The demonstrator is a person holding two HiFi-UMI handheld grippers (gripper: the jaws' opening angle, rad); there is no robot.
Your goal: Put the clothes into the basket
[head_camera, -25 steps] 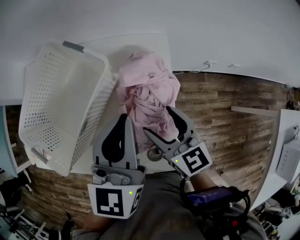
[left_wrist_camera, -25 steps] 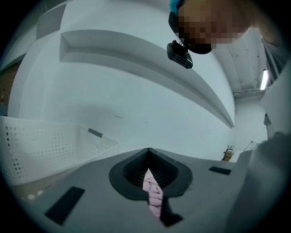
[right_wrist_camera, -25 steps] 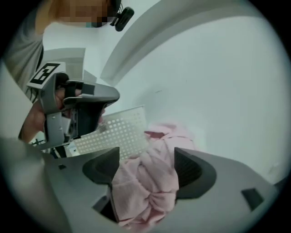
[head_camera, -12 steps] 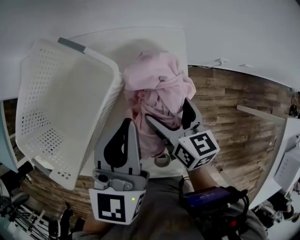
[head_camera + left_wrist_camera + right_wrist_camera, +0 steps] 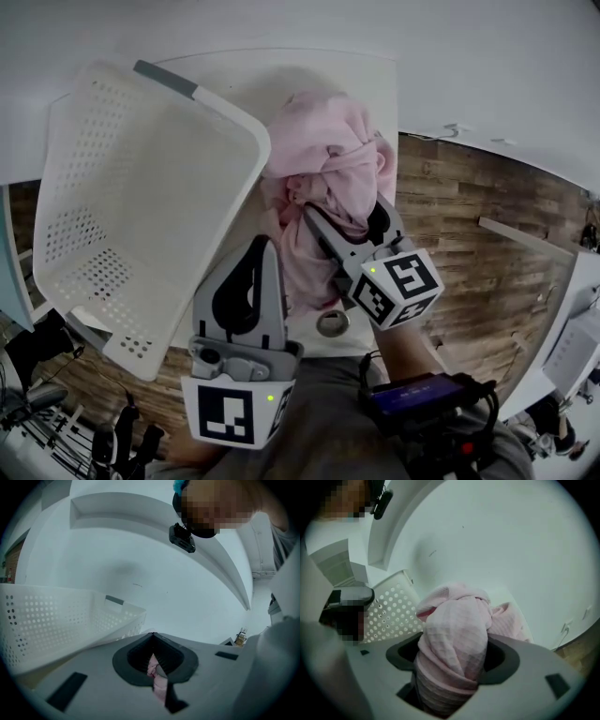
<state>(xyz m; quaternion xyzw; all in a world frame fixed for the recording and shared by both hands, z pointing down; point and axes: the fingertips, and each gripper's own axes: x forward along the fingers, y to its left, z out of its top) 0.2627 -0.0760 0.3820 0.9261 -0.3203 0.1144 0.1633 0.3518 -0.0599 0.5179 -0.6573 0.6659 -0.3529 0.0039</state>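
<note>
A crumpled pink cloth [image 5: 328, 159] lies on the white table [image 5: 281, 75], right beside the tilted white perforated basket [image 5: 122, 187], which holds nothing. My right gripper [image 5: 342, 214] reaches into the cloth's near side. Its jaws are closing, with a thick fold of the cloth [image 5: 454, 639] bunched between them and pressed by both. My left gripper [image 5: 263, 246] hovers nearer me at the cloth's lower left edge with its tips together. In the left gripper view a bit of pink cloth [image 5: 157, 673] shows through the gap behind the closed tips [image 5: 152, 634].
The basket [image 5: 47, 616] fills the left of the table and leans against the cloth; it also shows as the basket [image 5: 391, 611] behind the cloth. A small round fitting [image 5: 330, 322] sits at the table's near edge. Wooden floor [image 5: 469, 216] lies to the right.
My right gripper has moved forward from the cloth's near edge into the pile and taken a fold between its jaws. The left gripper has stayed shut in place.
</note>
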